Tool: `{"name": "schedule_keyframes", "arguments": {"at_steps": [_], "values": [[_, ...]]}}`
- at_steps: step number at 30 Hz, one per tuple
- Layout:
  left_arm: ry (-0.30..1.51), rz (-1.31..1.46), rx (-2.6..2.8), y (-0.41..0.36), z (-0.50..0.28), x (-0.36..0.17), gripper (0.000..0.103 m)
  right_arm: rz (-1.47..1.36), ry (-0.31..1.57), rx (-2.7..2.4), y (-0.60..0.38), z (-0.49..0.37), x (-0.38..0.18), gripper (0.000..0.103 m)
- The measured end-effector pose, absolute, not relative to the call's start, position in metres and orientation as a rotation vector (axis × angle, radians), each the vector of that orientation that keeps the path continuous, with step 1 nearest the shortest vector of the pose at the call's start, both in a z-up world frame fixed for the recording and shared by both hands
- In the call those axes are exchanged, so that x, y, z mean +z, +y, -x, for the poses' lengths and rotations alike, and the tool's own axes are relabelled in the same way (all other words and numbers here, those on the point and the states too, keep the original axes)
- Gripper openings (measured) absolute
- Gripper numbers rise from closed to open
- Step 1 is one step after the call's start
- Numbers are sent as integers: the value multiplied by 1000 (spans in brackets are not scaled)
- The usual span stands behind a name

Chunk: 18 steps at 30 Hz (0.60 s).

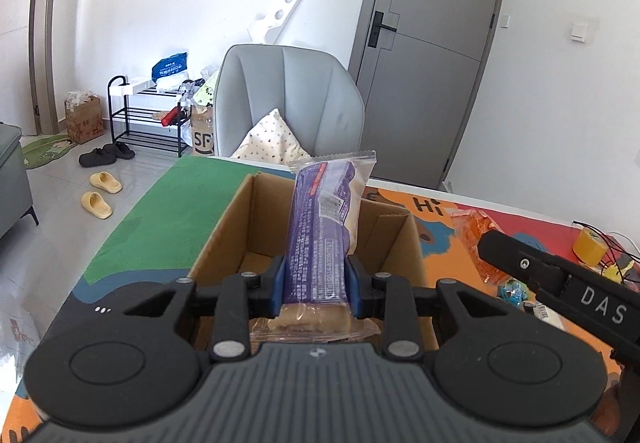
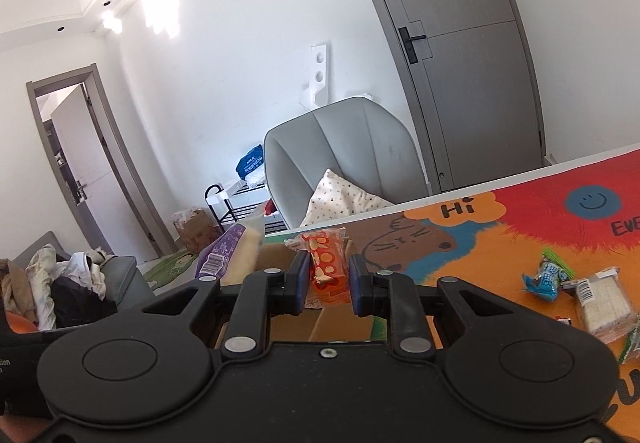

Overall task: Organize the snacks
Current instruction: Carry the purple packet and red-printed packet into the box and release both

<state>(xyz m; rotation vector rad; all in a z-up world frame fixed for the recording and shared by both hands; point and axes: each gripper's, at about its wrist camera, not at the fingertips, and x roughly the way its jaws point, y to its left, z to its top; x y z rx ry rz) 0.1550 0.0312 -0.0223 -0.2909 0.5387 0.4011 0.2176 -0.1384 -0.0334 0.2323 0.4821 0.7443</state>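
Observation:
My left gripper (image 1: 316, 263) is shut on a purple-wrapped cake snack (image 1: 320, 223), which stands upright between the blue pads over an open cardboard box (image 1: 236, 227). The box looks empty where its inside shows. In the left wrist view my right gripper (image 1: 490, 243) comes in from the right with an orange snack packet (image 1: 472, 239) at its tip. In the right wrist view the right gripper (image 2: 330, 271) is shut on that orange packet (image 2: 326, 259), just above the box flaps (image 2: 332, 323). The purple snack (image 2: 232, 255) shows to its left.
A colourful mat (image 2: 520, 227) covers the table. A blue packet (image 2: 546, 279) and a clear-wrapped sandwich cake (image 2: 604, 303) lie on it at the right. A yellow tape roll (image 1: 588, 243) and wires sit at the far right. A grey chair (image 1: 288, 99) stands behind the table.

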Motion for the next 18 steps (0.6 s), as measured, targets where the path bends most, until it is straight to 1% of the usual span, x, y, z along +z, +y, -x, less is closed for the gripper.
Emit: {"name": "schedule_keyframes", "arguments": {"at_steps": [5,8,12,14,15,17,18], "values": [[537,306,440,47,-148,-23,34,-210,497,765,-119,-218,-34,22],[568,328,445,56,-146,-23,41,-196,534,775,-107,-220,-35,22],[560,329,463,65,-142,-19,51,-185,556,794,-94,-223,-33,22],[556,329,465,68,-140,-17,54,-191,570,801,-88,-227,-31,22],[554,330,467,69,-139,-16,56,-194,577,809,-85,-230,-30,24],[554,329,468,70,-139,-14,60,-187,587,818,-79,-235,-29,39],[555,326,466,71,-138,-13,65,-181,596,806,-78,-237,-28,61]]}}
